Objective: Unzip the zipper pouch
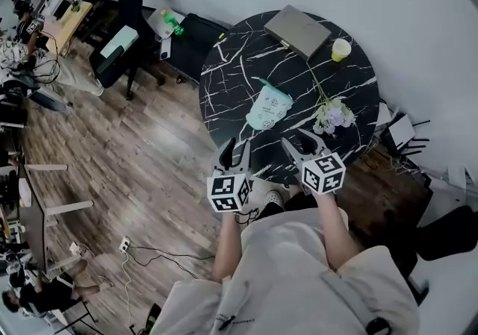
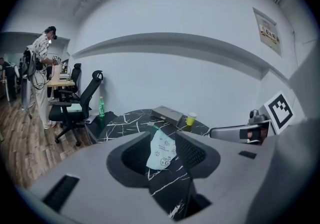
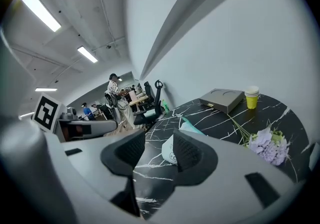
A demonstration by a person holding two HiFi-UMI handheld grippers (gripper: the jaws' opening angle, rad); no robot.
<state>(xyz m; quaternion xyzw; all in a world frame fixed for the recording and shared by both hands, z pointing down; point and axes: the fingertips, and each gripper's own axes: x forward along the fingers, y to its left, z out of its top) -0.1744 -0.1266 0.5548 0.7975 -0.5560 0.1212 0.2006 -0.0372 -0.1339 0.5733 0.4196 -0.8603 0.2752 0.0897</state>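
A pale mint zipper pouch (image 1: 269,106) with small printed figures lies on the round black marble table (image 1: 239,65), near its middle. Both grippers hover over the table's near edge, short of the pouch. My left gripper (image 1: 233,151) is open with nothing between its jaws; in the left gripper view the pouch (image 2: 161,150) shows beyond the gap of the left gripper (image 2: 164,154). My right gripper (image 1: 300,143) is open and empty too. In the right gripper view the pouch (image 3: 170,150) is partly hidden behind the right jaw of the right gripper (image 3: 159,152).
On the table's far side lie a flat grey box (image 1: 297,30) and a yellow paper cup (image 1: 340,48). A sprig of lilac flowers (image 1: 331,113) lies right of the pouch. Office chairs (image 1: 123,20) and a person (image 2: 40,76) stand beyond, over a wood floor.
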